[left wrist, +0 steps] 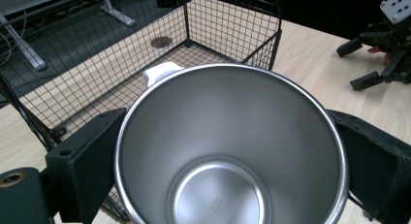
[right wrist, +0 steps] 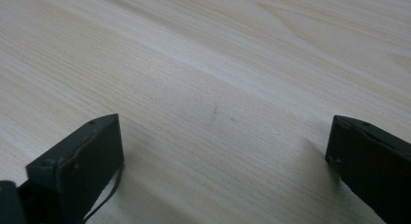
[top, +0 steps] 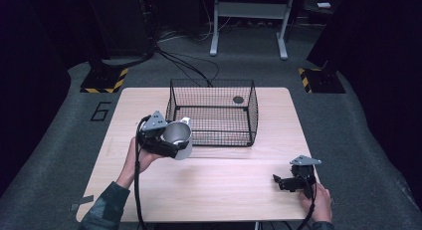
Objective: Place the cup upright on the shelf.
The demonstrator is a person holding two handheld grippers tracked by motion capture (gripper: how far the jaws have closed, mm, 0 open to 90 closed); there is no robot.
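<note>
A steel cup (top: 178, 138) with a white handle (left wrist: 160, 72) is held off the table beside the front left corner of a black wire basket (top: 213, 112). My left gripper (top: 169, 140) is shut on the cup, one jaw on each side of its wall. In the left gripper view I look down into the empty cup (left wrist: 228, 151), with the basket (left wrist: 121, 73) just beyond it. My right gripper (top: 279, 181) rests low near the table's front right, open, with bare wood between its jaws (right wrist: 223, 136).
The light wooden table (top: 224, 185) carries the basket at its back middle. A dark round hole (top: 238, 99) marks the table behind the basket's mesh. Table legs, cables and hazard-striped stands occupy the floor beyond.
</note>
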